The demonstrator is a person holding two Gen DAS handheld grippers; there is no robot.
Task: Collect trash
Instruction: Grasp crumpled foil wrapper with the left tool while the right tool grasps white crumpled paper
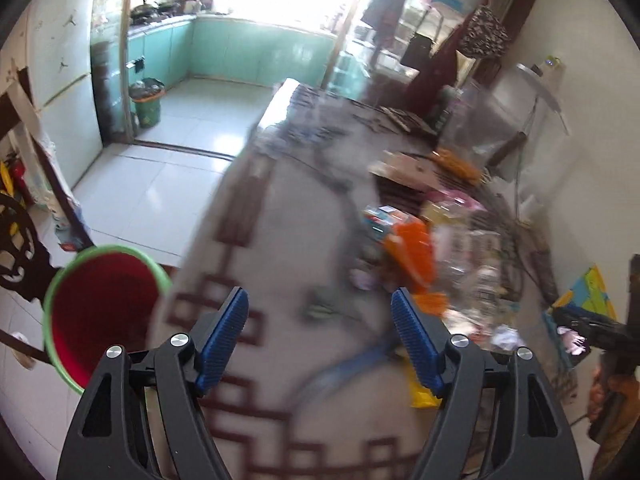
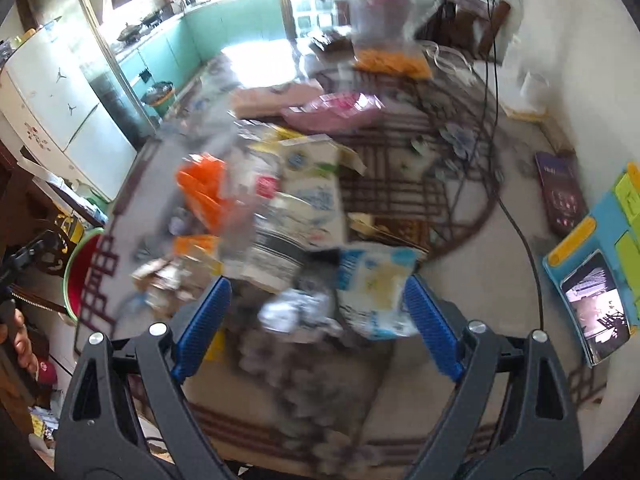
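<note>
Two grippers over a messy bench

The left gripper [image 1: 320, 320] and the right gripper [image 2: 316, 304] both have their fingers spread wide, holding nothing. The blurry trash pile [image 2: 288, 208] lies on the bench [image 1: 276, 208], just ahead of the right fingers. A red bucket [image 1: 100, 312] stands beside the bench's edge.

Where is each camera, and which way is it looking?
Left wrist: sits on the left gripper, looking forward over the table's left edge; its two open blue fingers show, with the red bin to the left.
Right wrist: sits on the right gripper, looking down at the blurry trash pile; its open fingers show.
Shared: both see the table, the orange wrapper, the red bin and the green kitchen behind.
</note>
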